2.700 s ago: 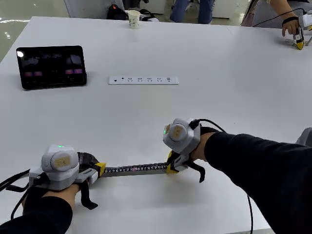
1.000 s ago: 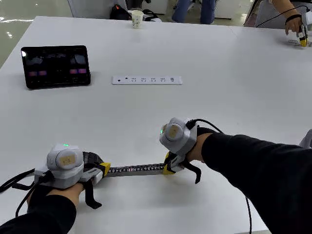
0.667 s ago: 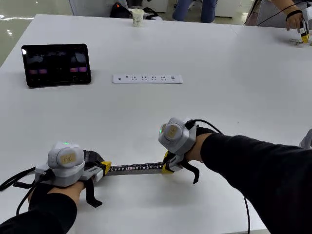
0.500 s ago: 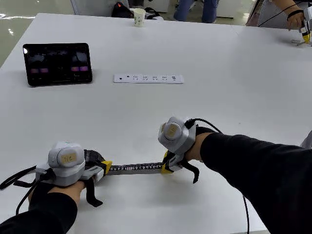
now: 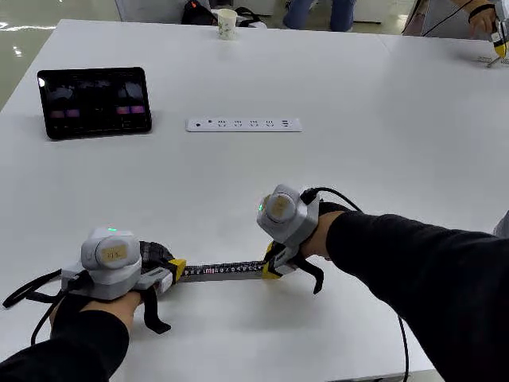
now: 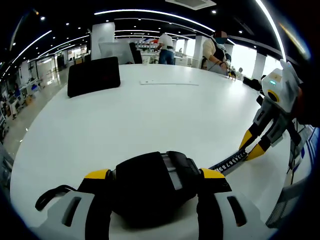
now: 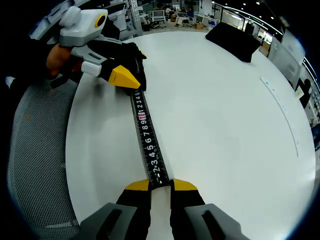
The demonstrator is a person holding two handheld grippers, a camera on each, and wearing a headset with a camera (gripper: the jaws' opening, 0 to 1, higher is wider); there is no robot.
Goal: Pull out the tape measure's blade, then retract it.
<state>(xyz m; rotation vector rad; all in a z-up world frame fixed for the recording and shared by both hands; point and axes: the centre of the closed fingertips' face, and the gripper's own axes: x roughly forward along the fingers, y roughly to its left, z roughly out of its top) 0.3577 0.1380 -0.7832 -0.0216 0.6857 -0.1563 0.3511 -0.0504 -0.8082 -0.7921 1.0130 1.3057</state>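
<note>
The black tape measure case (image 6: 152,185) sits between the yellow-tipped jaws of my left gripper (image 6: 155,174), which is shut on it. In the head view this gripper (image 5: 171,270) and the case (image 5: 155,256) rest low on the white table at the left. A short stretch of numbered blade (image 5: 224,269) runs from the case rightward along the table. My right gripper (image 7: 160,185) is shut on the blade's end (image 7: 159,175), with the blade (image 7: 147,145) leading away to the case (image 7: 125,55). The right gripper (image 5: 270,269) stands near the table's middle front.
A dark tablet (image 5: 94,102) stands at the back left, and a white power strip (image 5: 243,124) lies beyond the grippers. A paper cup (image 5: 227,22) sits at the far edge. Another person's hand (image 5: 497,24) works at the far right corner. The table's front edge is close below.
The two grippers have drawn a little closer together, and the exposed stretch of blade between them is shorter. Both keep their hold. The head camera has shifted slightly.
</note>
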